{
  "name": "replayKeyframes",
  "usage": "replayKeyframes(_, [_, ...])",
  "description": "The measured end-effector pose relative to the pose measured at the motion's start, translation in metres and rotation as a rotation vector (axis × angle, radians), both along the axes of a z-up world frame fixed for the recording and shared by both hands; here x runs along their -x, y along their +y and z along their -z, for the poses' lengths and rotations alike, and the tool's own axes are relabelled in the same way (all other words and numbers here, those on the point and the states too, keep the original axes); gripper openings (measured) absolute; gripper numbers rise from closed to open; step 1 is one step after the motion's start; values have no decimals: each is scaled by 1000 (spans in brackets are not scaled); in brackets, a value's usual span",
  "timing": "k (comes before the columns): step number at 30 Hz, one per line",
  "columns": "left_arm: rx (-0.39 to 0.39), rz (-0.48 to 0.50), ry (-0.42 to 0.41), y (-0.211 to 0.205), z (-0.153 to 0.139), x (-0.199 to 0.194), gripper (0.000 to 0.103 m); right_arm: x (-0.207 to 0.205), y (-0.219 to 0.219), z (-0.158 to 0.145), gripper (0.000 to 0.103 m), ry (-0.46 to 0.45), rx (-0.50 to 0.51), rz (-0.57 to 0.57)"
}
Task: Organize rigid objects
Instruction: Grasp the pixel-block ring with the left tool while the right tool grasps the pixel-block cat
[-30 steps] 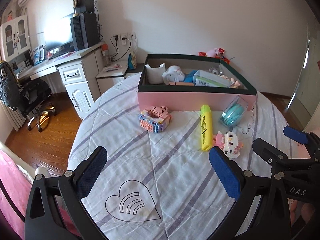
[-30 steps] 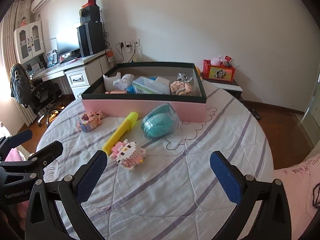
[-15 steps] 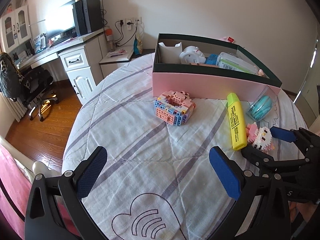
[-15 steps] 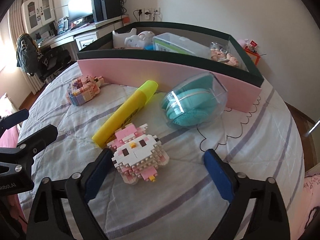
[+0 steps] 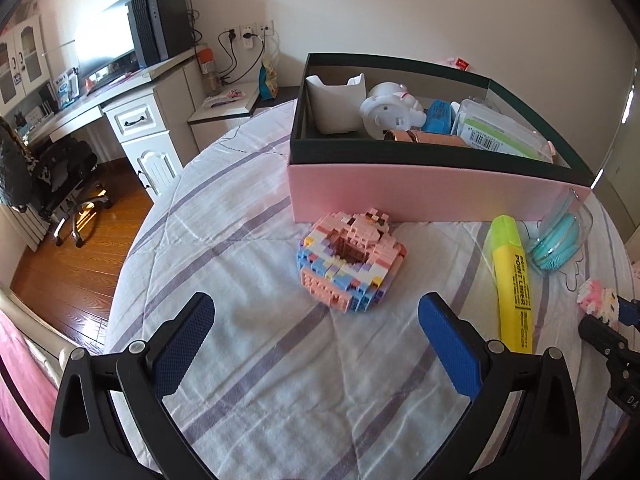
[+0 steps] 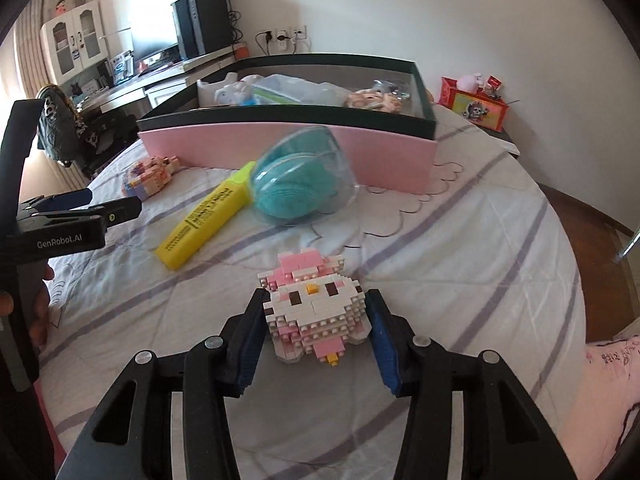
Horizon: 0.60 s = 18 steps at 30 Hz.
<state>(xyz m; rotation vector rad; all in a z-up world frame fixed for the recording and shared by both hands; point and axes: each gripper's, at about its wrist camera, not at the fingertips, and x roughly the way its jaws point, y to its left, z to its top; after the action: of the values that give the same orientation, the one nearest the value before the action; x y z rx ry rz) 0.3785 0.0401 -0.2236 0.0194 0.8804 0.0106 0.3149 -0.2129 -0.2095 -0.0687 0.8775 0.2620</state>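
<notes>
Right gripper (image 6: 316, 320) has dropped around the upright, camera-facing brick cat (image 6: 314, 306), fingers closing; left gripper (image 5: 316, 340) wide.

A white desk (image 5: 132, 108) and office chair (image 5: 60, 168) stand behind.

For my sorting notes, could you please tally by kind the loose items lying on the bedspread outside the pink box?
Building-block models: 2, the white-and-pink block figure and the pastel block ring
Yellow highlighter: 1
Teal brush in clear case: 1
Total: 4
</notes>
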Motion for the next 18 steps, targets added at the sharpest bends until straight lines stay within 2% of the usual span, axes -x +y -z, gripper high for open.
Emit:
replayKeyframes(5, [-21, 16, 38, -8, 11, -31, 102, -14, -18, 0, 49, -9, -6, 74])
replayKeyframes(6, [-6, 25, 50, -8, 13, -35, 99, -17, -18, 1, 49, -10, -5, 73])
replayKeyframes(8, [19, 39, 22, -8, 10, -33, 79, -20, -16, 1, 49, -10, -1, 73])
replayKeyframes(9, [27, 50, 12, -9, 8, -32, 63, -21, -16, 1, 50, -7, -1, 71])
replayKeyframes(14, [11, 54, -7, -14, 5, -25, 62, -23, -15, 3, 50, -1, 4, 69])
replayKeyframes(18, [23, 54, -13, -16, 2, -5, 62, -23, -16, 4, 50, 4, 3, 68])
